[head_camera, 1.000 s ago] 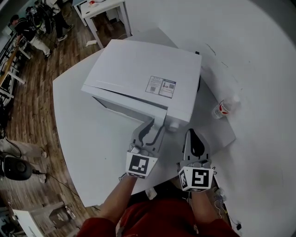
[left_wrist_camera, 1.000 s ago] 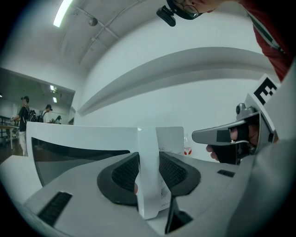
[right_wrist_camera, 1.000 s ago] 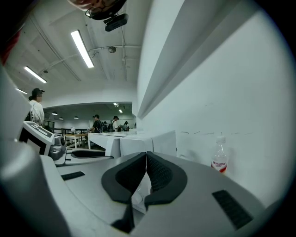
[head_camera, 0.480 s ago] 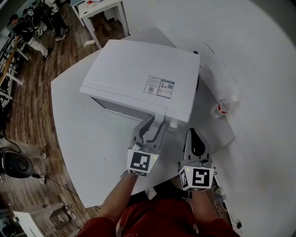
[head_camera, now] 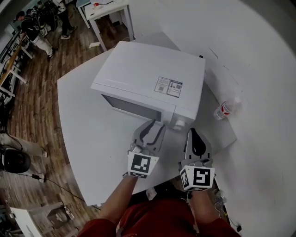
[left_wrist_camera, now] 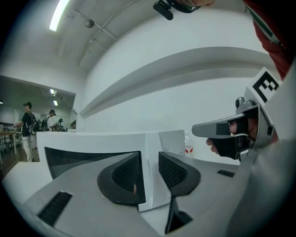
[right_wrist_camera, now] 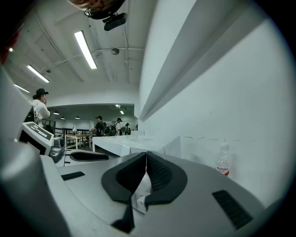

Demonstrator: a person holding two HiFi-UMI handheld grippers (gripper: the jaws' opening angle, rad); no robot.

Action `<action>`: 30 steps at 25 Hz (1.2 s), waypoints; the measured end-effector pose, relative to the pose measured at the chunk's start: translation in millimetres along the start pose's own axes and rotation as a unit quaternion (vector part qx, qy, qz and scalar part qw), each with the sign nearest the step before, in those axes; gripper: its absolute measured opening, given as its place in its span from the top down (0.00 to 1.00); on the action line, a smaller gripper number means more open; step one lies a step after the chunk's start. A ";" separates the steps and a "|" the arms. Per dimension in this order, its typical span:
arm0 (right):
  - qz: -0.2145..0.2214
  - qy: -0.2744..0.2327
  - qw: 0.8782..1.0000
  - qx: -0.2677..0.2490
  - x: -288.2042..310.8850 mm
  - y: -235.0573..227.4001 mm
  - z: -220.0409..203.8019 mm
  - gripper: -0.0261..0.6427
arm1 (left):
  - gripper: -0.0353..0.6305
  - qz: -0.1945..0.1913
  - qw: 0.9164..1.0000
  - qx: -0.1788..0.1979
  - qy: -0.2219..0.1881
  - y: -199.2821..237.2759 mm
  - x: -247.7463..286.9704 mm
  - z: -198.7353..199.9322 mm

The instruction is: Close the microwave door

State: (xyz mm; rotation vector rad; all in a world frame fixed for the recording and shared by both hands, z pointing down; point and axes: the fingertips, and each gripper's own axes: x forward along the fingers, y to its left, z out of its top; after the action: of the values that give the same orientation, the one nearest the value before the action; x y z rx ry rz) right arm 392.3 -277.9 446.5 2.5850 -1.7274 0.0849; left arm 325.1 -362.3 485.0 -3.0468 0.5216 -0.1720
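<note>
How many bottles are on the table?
1. A clear plastic bottle with a red label stands on the white table by the wall, right of the white microwave. Others could hide behind the microwave.

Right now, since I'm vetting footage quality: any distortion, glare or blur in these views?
Head view: fisheye, dark corners, even light, microwave sharp. Left gripper view: wall ledge bows, lamp glares upper left. Right gripper view: black vignette, bright ceiling strips, bottle sharp enough.

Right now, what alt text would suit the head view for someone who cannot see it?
A white microwave, its door apparently shut, sits on a white table. Two handheld grippers point at it: left gripper open, right gripper shut.
</note>
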 end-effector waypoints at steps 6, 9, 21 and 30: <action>0.042 -0.025 0.999 -0.002 2.0 58.5 22.1 0.93 | 0.74 0.059 0.998 -0.014 -0.019 43.8 -64.9 20.6; 0.070 -0.038 0.997 -0.003 3.2 97.4 37.4 0.93 | 0.79 0.094 0.995 -0.018 -0.024 69.9 -100.8 29.6; 0.193 -0.083 0.978 -0.013 13.7 242.2 86.5 0.93 | 0.91 0.239 0.969 -0.022 -0.055 159.1 -233.6 69.4; 0.286 -0.105 0.952 -0.018 17.5 329.0 107.3 0.93 | 0.91 0.329 0.942 -0.013 -0.073 199.9 -300.9 81.6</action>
State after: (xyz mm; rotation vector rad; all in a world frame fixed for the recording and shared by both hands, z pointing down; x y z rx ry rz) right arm 98.0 -425.9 339.1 2.0435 -2.4721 -0.2145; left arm -13.1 -448.0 360.6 -2.6839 1.4749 0.0907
